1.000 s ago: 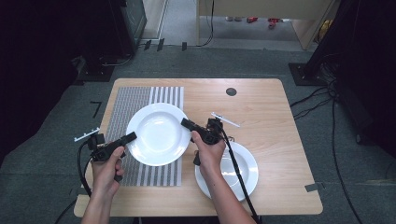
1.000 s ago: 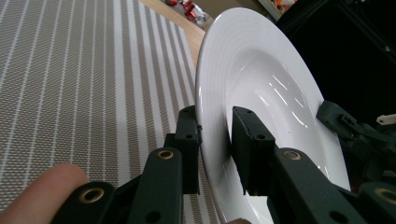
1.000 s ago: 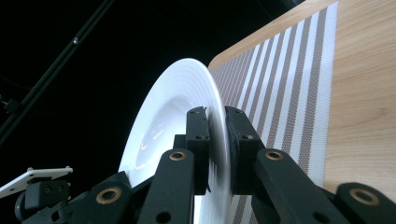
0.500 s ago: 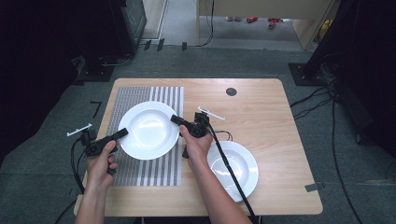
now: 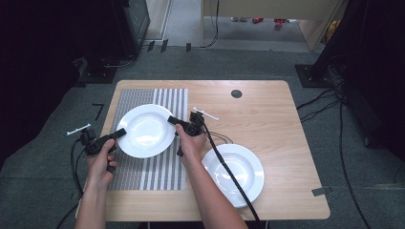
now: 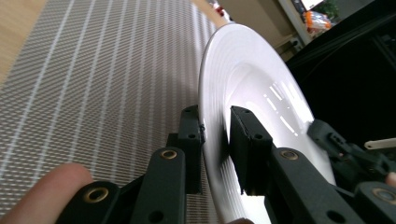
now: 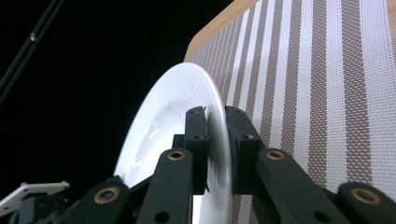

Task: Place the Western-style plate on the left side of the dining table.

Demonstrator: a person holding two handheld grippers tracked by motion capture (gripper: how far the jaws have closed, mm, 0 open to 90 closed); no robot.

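Both claws, left (image 5: 119,132) and right (image 5: 173,120), stay clamped on opposite rims of the plate (image 5: 145,130), which has shifted leftward over the mat (image 5: 143,176); the carry continues.

High view: even overhead light on the pale wooden table (image 5: 267,138); surroundings left and right fall to near black. Soft, short shadows under the forearms. Picture slightly soft, low detail. The second white round plate (image 5: 234,172) at the table's right front carries small bright glints.

Left gripper view: the held white round ceramic plate (image 6: 243,84) shows streaked highlights on its inner face; near fingertip blurred, far background out of focus.

Right gripper view: plate rim blurred at the jaws, grey-and-white striped woven placemat (image 7: 327,84) sharp, left half black.
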